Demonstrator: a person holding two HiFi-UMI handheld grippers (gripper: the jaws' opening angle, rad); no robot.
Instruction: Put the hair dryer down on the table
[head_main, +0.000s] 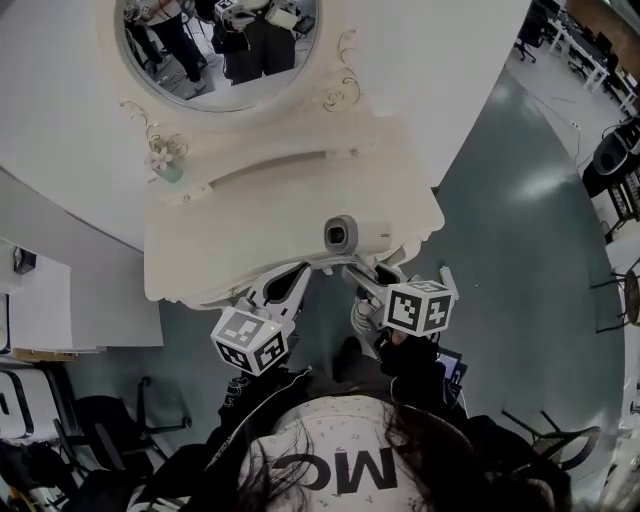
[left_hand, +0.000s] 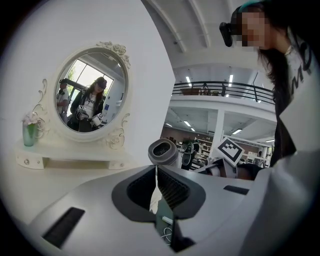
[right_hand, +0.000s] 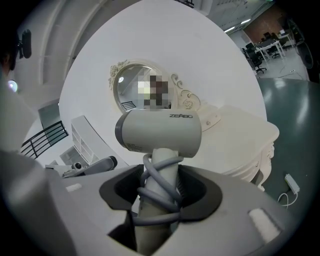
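Observation:
The grey hair dryer (head_main: 341, 235) stands upright over the front edge of the white dressing table (head_main: 250, 220). My right gripper (head_main: 357, 273) is shut on its handle from below. In the right gripper view the hair dryer (right_hand: 160, 132) has its cord wound round the handle, and the right gripper (right_hand: 160, 186) clamps handle and cord together. My left gripper (head_main: 300, 272) hangs just left of the dryer, apart from it. In the left gripper view, the left gripper (left_hand: 158, 182) is shut with nothing in it, and the hair dryer (left_hand: 163, 152) shows end-on just beyond. Whether the dryer touches the table top I cannot tell.
An oval mirror (head_main: 225, 50) in an ornate frame rises at the back of the table. A small vase of flowers (head_main: 166, 162) stands at its back left on a raised shelf. Chairs (head_main: 110, 420) stand on the grey floor at the left. A white plug and cable (right_hand: 290, 185) lie on the floor.

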